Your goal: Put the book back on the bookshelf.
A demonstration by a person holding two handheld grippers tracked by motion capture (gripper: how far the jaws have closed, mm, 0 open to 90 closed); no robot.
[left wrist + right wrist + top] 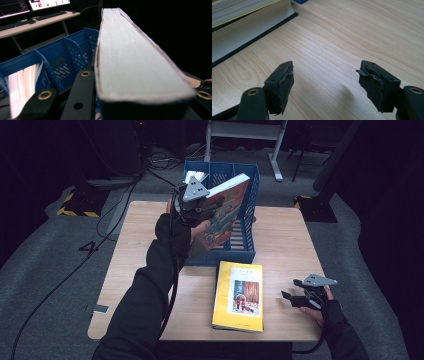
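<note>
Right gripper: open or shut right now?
Open. The right gripper has its jaws spread apart over bare table, nothing between them.

Your table [342, 37] is pale wood with a clear grain and a smooth, faintly satin top. The blue file rack [62, 55] looks like perforated moulded plastic. The book [130, 62] you hold shows a matt, off-white paper edge. The yellow book [239, 295] has a glossy-looking cover, though that is hard to judge from above. The pads [284, 85] on your right gripper [327, 85] are rough, torn black rubber or foam.
</note>
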